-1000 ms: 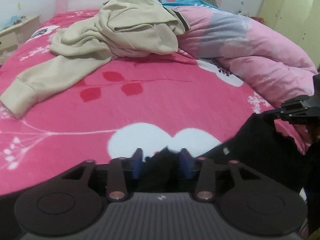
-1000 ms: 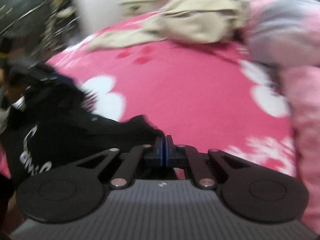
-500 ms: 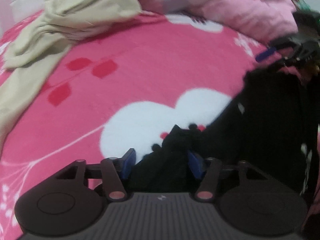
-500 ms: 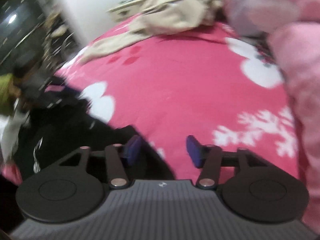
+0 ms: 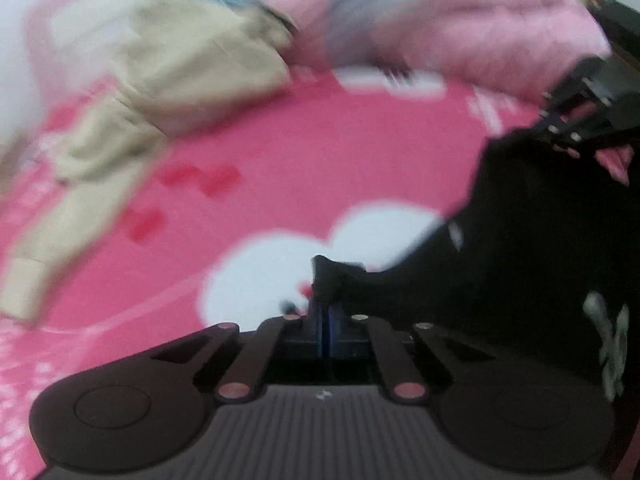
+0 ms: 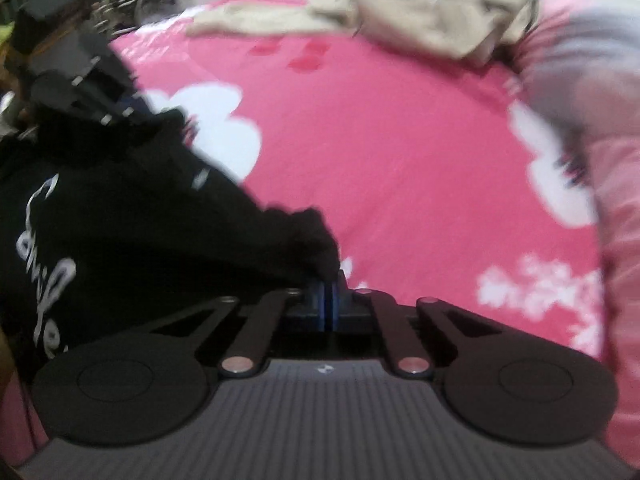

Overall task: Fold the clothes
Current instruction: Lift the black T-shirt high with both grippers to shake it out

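A black garment with white lettering (image 5: 520,240) hangs at the near edge of the bed, stretched between both grippers. My left gripper (image 5: 324,312) has its blue pads closing tight on a bunched corner of the cloth. In the right wrist view the same black garment (image 6: 140,208) fills the left side, and my right gripper (image 6: 328,296) is closing tight on another corner of it. Each gripper shows in the other's view: the right gripper (image 5: 560,128) at the far right, the left gripper (image 6: 104,112) at the upper left. Both views are blurred.
A pink floral bedsheet (image 5: 320,160) covers the bed. A crumpled beige hoodie (image 5: 180,72) lies at the far side, its sleeve trailing left. A bulky pink quilt (image 5: 460,32) is heaped along the right. Dark furniture (image 6: 48,8) stands beyond the bed's left edge.
Both grippers stood open half a second ago and are now shut on corners of the black garment. Both views have rolled and shifted across the bed.
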The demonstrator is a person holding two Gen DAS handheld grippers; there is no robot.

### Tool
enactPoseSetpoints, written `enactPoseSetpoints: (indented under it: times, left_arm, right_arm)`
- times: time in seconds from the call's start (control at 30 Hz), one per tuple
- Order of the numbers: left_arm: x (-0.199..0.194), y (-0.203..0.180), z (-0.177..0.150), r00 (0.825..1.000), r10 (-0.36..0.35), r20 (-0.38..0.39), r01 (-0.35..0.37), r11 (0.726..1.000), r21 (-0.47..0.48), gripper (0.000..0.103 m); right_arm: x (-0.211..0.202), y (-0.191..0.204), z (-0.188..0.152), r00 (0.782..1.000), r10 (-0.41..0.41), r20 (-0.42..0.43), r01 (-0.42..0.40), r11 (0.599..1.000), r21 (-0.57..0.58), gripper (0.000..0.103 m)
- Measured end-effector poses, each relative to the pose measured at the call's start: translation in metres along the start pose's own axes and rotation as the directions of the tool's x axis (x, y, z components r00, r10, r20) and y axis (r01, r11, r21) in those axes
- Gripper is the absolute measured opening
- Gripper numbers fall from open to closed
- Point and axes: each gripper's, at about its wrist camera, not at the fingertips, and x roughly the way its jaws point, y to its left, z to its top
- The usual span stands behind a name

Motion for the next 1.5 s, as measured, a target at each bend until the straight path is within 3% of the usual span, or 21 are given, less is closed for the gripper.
enactPoseSetpoints:
  times: [0.03,0.1,0.17,0.2,0.27,0.43,0.57,0.67,0.77,0.87,0.93,1.03,1.13,1.2,1.27,1.37,1.5]
  left_arm:
    - [-0.019,0.0,0.004,0.998,0.049,0.043,-0.048,0.998,-0.028,0.003]
    - [-0.07,0.002,0.016,0.976,0.162,0.145,-0.149,0.984,-0.097,0.003]
    - [-0.122,0.0,0.029,0.937,0.247,0.247,-0.212,0.964,-0.159,0.003]
    - [-0.152,-0.003,0.037,0.907,0.288,0.307,-0.243,0.954,-0.178,0.003]
    - [-0.205,-0.012,0.054,0.837,0.358,0.414,-0.303,0.933,-0.193,0.003]
    - [-0.328,-0.031,0.094,0.62,0.493,0.61,-0.443,0.862,-0.246,0.003]
    - [-0.412,-0.05,0.119,0.434,0.547,0.716,-0.532,0.797,-0.286,0.004]
    - [-0.462,-0.066,0.131,0.321,0.548,0.772,-0.561,0.767,-0.311,0.004]
    - [-0.497,-0.082,0.137,0.24,0.546,0.803,-0.583,0.742,-0.33,0.004]
    - [-0.518,-0.098,0.139,0.192,0.542,0.818,-0.597,0.726,-0.341,0.004]
    - [-0.524,-0.109,0.138,0.18,0.537,0.824,-0.604,0.722,-0.338,0.004]
    - [-0.523,-0.12,0.135,0.19,0.531,0.826,-0.605,0.726,-0.327,0.004]
    - [-0.511,-0.125,0.132,0.24,0.531,0.813,-0.6,0.739,-0.305,0.004]
    - [-0.5,-0.127,0.129,0.277,0.53,0.802,-0.595,0.75,-0.289,0.004]
    - [-0.479,-0.125,0.126,0.326,0.525,0.786,-0.588,0.764,-0.266,0.004]
    - [-0.432,-0.112,0.124,0.423,0.524,0.739,-0.565,0.79,-0.237,0.004]
    - [-0.347,-0.073,0.128,0.567,0.517,0.641,-0.506,0.833,-0.225,0.004]
  right_arm:
    - [-0.014,0.003,0.005,0.999,-0.03,0.043,0.03,1.0,-0.004,0.001]
    - [-0.048,0.011,0.014,0.986,-0.083,0.145,0.084,0.996,-0.001,0.001]
    - [-0.086,0.02,0.023,0.96,-0.119,0.254,0.119,0.993,0.015,0.001]
    - [-0.106,0.025,0.028,0.941,-0.135,0.311,0.136,0.991,0.02,0.001]
    - [-0.146,0.035,0.04,0.889,-0.163,0.428,0.169,0.985,0.025,0.001]
    - [-0.254,0.059,0.085,0.71,-0.156,0.686,0.232,0.973,-0.018,0.001]
    - [-0.332,0.081,0.12,0.564,-0.137,0.815,0.32,0.945,-0.063,0.001]
    - [-0.384,0.097,0.137,0.454,-0.132,0.881,0.389,0.919,-0.063,0.001]
    - [-0.428,0.111,0.145,0.367,-0.131,0.921,0.435,0.899,-0.046,0.001]
    - [-0.462,0.123,0.144,0.313,-0.131,0.941,0.47,0.882,-0.034,0.001]
    - [-0.477,0.13,0.139,0.286,-0.137,0.949,0.496,0.868,-0.024,0.001]
    - [-0.489,0.135,0.129,0.267,-0.147,0.952,0.515,0.857,-0.012,0.001]
    - [-0.489,0.134,0.118,0.28,-0.16,0.947,0.523,0.852,-0.01,0.001]
    - [-0.482,0.13,0.111,0.303,-0.174,0.937,0.526,0.85,-0.012,0.001]
    - [-0.471,0.125,0.105,0.335,-0.192,0.922,0.521,0.853,-0.012,0.001]
    - [-0.442,0.11,0.099,0.403,-0.23,0.886,0.506,0.863,-0.006,0.001]
    - [-0.368,0.072,0.108,0.534,-0.293,0.793,0.48,0.877,0.001,0.001]
